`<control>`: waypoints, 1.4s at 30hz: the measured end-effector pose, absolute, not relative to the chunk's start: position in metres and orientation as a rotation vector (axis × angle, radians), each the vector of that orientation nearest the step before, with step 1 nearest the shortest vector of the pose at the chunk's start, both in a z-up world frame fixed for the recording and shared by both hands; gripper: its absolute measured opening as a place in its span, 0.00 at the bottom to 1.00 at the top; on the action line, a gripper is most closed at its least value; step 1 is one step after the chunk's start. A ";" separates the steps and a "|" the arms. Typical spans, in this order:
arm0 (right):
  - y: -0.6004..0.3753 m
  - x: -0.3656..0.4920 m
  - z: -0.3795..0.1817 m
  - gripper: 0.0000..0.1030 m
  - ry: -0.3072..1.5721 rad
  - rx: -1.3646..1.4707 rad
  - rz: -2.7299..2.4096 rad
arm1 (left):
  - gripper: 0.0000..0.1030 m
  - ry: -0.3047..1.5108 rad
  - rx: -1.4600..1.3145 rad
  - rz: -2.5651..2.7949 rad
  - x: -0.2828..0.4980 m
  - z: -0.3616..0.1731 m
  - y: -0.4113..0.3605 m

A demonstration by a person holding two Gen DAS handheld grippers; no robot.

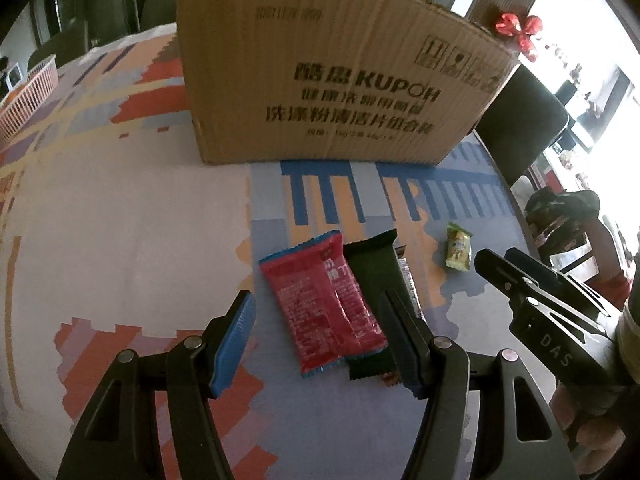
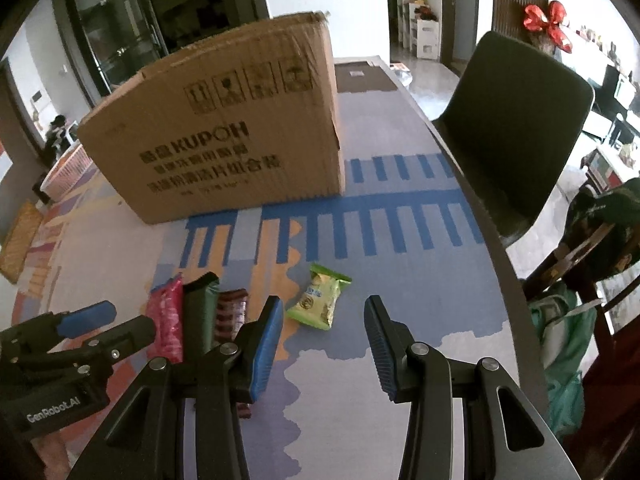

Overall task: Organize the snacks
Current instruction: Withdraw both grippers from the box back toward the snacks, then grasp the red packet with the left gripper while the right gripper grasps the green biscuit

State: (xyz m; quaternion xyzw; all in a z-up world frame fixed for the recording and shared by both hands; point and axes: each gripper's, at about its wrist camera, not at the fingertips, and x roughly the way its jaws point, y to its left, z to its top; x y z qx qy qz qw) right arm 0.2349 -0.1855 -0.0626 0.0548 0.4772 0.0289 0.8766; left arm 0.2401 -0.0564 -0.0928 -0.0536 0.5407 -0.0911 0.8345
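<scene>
A red snack packet (image 1: 322,300) lies on the patterned tablecloth beside a dark green packet (image 1: 374,276) and a brown packet (image 2: 230,314) partly hidden under them. My left gripper (image 1: 320,340) is open and empty, its fingers straddling the red and green packets from just above. A small light green packet (image 2: 318,300) lies apart to the right. My right gripper (image 2: 320,346) is open and empty, just short of that packet. A large cardboard box (image 1: 320,72) stands behind the snacks.
A pink slatted basket (image 1: 28,96) sits at the far left of the table. A dark chair (image 2: 516,128) stands at the table's right edge (image 2: 480,216). A green bag (image 2: 568,360) hangs off another chair at the right.
</scene>
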 end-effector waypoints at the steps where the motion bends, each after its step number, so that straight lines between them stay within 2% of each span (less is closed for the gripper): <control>1: -0.186 0.236 -0.065 0.42 1.003 0.116 0.058 | 0.61 1.150 -0.116 -0.190 0.241 -0.095 -0.056; 20: -0.187 0.261 -0.096 0.42 1.062 0.132 0.039 | 0.60 1.190 -0.159 -0.182 0.254 -0.116 -0.054; 28: -0.178 0.270 -0.097 0.41 1.055 0.109 0.046 | 0.42 1.176 -0.161 -0.190 0.253 -0.116 -0.050; 31: -0.175 0.269 -0.097 0.37 1.047 0.090 0.040 | 0.41 1.169 -0.160 -0.189 0.252 -0.116 -0.048; 34: -0.176 0.267 -0.098 0.23 1.039 0.088 0.037 | 0.40 1.163 -0.143 -0.187 0.250 -0.115 -0.050; 42: -0.179 0.262 -0.093 0.19 1.022 0.085 0.051 | 0.40 1.142 -0.144 -0.189 0.248 -0.110 -0.049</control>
